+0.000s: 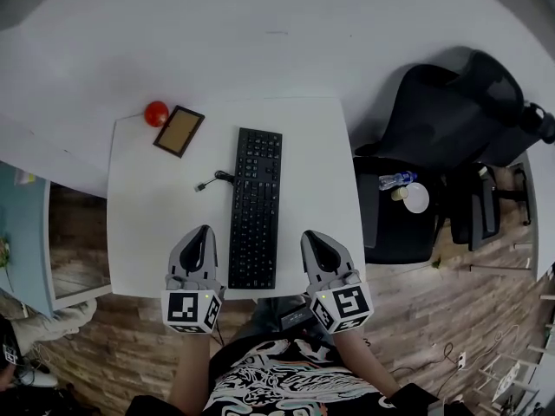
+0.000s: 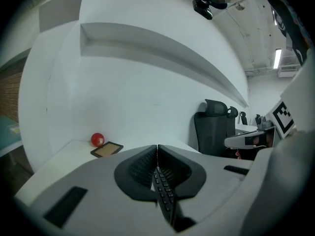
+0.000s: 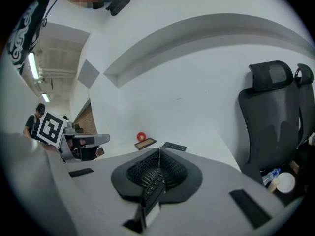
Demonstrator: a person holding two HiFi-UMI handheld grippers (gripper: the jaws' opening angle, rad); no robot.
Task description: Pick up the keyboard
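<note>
1. the keyboard (image 1: 256, 206) is black and lies flat on the white table (image 1: 147, 224), roughly in the middle, with its long side running away from the person and its near end close to the table's front edge.
2. a thin black cable (image 1: 212, 181) leaves the keyboard's left side and ends in a loose plug on the tabletop.
3. the left gripper (image 1: 202, 235) sits just left of the keyboard's near end and the right gripper (image 1: 314, 239) just right of it. both point away from the person and neither touches the keyboard.
4. in the left gripper view the left gripper (image 2: 157, 149) has its jaws pressed together with nothing pinched, and a strip of the keyboard (image 2: 165, 195) shows below the closed tips.
5. in the right gripper view the right gripper (image 3: 158, 154) is likewise closed tight and empty, with keyboard (image 3: 152, 186) keys visible beneath it.
6. each gripper carries a marker cube (image 1: 192, 310) at its rear, near the person's forearms.
7. at the table's far left corner a red ball (image 1: 156, 113) rests just beside a small brown-faced frame (image 1: 179, 131), which lies flat. both are well apart from the keyboard.
8. right of the table stands a black office chair (image 1: 460, 111).
9. between it and the table, a low black surface holds a plastic bottle (image 1: 396, 180) and a white round cup (image 1: 416, 198).
10. the floor (image 1: 451, 319) is wood-patterned.
</note>
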